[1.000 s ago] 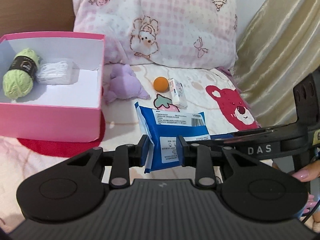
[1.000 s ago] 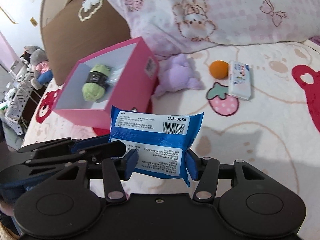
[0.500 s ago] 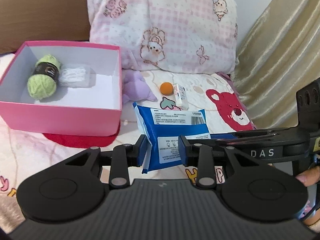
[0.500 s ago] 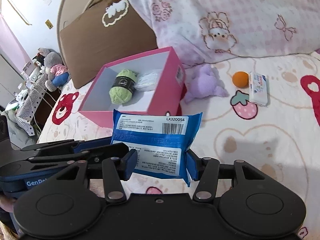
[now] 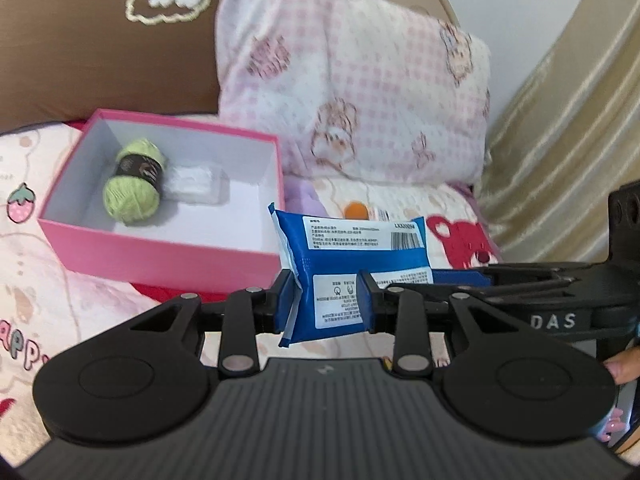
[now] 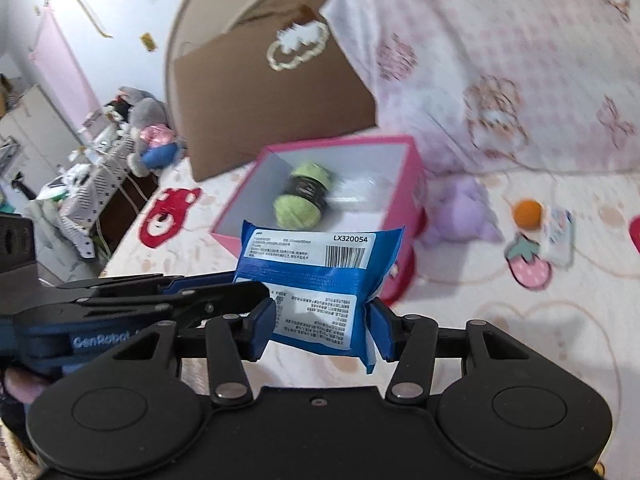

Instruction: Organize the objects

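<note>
Blue plastic wipes pack (image 5: 352, 264) pinched by both grippers, left (image 5: 327, 304) and right (image 6: 322, 330), right fingers just tightening. Pack mid-frame, long axis across. Open pink cardboard box (image 5: 160, 252) up-left; left gripper nearer.

This is a bedroom in a home. The bed (image 6: 500, 320) carries a cream cover printed with strawberries, hearts and red bears, and against its curved headboard (image 6: 224, 12) lean a pink checked pillow (image 5: 360, 80) and a brown cushion (image 5: 100, 40) stitched with a cloud. Gold curtains (image 5: 560, 100) hang at one side. Beyond the bed's edge sit soft toys (image 6: 148, 132) on what seems, through blur, a cluttered cabinet.
</note>
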### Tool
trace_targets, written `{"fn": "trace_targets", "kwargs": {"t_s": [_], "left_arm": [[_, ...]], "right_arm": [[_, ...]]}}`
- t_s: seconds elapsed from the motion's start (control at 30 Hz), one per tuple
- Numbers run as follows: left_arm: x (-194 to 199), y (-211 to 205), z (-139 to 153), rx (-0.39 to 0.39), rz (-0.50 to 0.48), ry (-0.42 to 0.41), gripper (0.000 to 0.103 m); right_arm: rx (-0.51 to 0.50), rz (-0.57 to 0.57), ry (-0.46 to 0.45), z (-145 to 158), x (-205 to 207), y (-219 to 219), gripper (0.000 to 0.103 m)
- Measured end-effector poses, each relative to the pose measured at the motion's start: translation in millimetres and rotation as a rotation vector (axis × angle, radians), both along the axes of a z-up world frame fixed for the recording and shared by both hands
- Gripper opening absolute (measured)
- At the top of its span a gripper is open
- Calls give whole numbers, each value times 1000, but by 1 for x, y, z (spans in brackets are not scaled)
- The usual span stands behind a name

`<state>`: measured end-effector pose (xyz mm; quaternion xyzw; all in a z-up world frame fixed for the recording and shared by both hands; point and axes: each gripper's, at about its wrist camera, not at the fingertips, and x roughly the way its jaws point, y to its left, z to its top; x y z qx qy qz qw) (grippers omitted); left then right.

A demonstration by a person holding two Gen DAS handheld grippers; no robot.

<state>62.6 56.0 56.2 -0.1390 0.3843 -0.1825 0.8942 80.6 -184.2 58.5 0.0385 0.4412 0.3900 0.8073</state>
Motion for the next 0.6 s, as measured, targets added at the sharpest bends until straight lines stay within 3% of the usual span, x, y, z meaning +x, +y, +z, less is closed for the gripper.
{"fn": "trace_targets", "kwargs": {"t_s": [0.13,0.4,0.6], "left_arm": [[8,17,11,-13,34,-18,31],[26,38,21,1,126,-60,31],[68,55,15,-14,167,-31,31]], "right_arm": [[13,29,-41,15,3,14,47],[17,86,-167,33,14,50,47],[0,90,-159,29,40,76,48]]}}
